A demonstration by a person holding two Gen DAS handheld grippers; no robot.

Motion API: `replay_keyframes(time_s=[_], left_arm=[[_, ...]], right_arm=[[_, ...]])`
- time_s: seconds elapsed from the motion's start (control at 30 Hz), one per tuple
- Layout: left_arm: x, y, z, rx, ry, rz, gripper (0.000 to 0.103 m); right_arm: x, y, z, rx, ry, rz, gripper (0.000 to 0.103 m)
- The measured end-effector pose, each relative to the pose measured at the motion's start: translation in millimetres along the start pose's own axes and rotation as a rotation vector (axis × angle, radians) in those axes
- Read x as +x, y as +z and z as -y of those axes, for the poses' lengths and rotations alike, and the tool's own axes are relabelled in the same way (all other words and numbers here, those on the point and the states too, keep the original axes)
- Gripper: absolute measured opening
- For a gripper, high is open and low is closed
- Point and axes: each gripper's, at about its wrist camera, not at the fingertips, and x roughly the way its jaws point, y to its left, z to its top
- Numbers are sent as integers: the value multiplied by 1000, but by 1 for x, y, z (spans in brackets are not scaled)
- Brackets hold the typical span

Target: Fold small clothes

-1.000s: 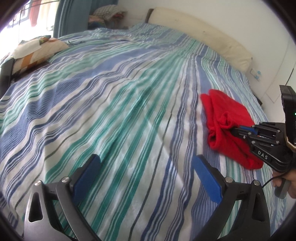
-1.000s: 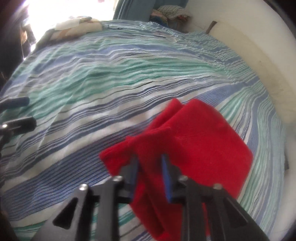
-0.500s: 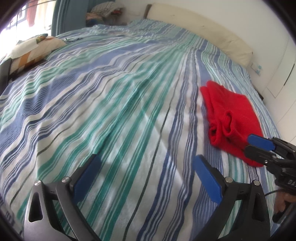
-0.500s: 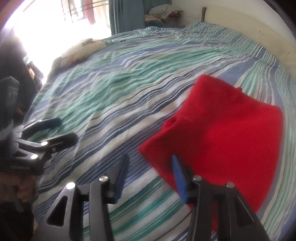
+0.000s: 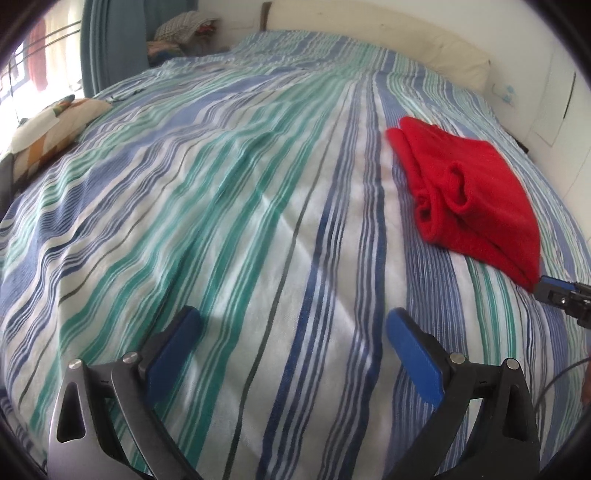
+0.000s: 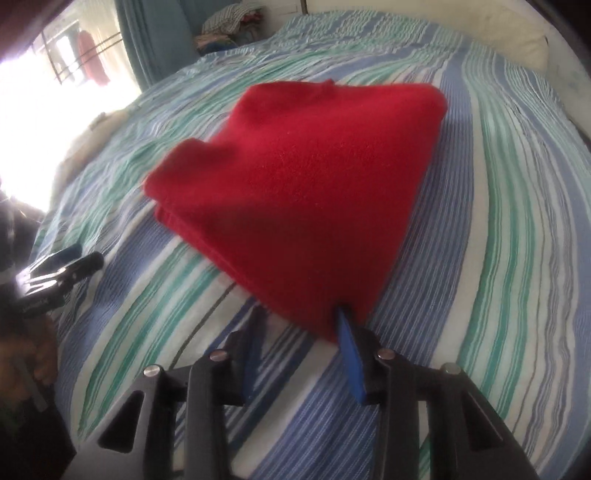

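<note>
A folded red garment lies on the striped bedspread, to the right in the left wrist view. It fills the middle of the right wrist view. My right gripper is open, its fingertips just at the garment's near corner, holding nothing. Its tip shows at the right edge of the left wrist view. My left gripper is wide open and empty over bare bedspread, well left of the garment; it shows at the left of the right wrist view.
A patterned pillow lies at the bed's left edge. A cream headboard cushion and white wall run along the far and right side. A pile of clothes sits by the blue curtain.
My right gripper let go of the red garment, opened, and drew back to its near corner. The garment now lies flat and folded. The left gripper stayed open over the bedspread.
</note>
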Motion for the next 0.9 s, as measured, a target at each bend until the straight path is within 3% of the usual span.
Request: replay_keyframes(time_s=[0.1,0.2,0.33,0.47,0.57,0.63,0.67,0.7,0.73,0.9], left_arm=[[-17,2,2,11,-24,13,101],[-41,12,18,33,-100,62,101],[-55,47,64,94,-266,90,101],[-38,92,112,132,-352,120,101],[11,102,125,112,-261,43,97],[65,89,116,85,-137,-138,72],[84,77,104,37,-161,-204,73],[82,69,93,0,-211,-145,73],[77,65,91,21,-216,-117,74],[44,55,94,126,-159,-87,85]], right_arm=[[-27,-14,6,107,83,53,49],[-52,-43,12,117,79,95,60],[-67,-81,33,171,42,91,61],[-74,-98,52,258,42,120,61],[-67,-106,63,307,42,138,62],[-59,-114,67,314,39,150,62],[-56,-118,67,315,39,167,62],[-56,-122,68,314,37,187,63],[-55,-124,67,309,33,202,63],[-53,-128,65,294,41,233,67]])
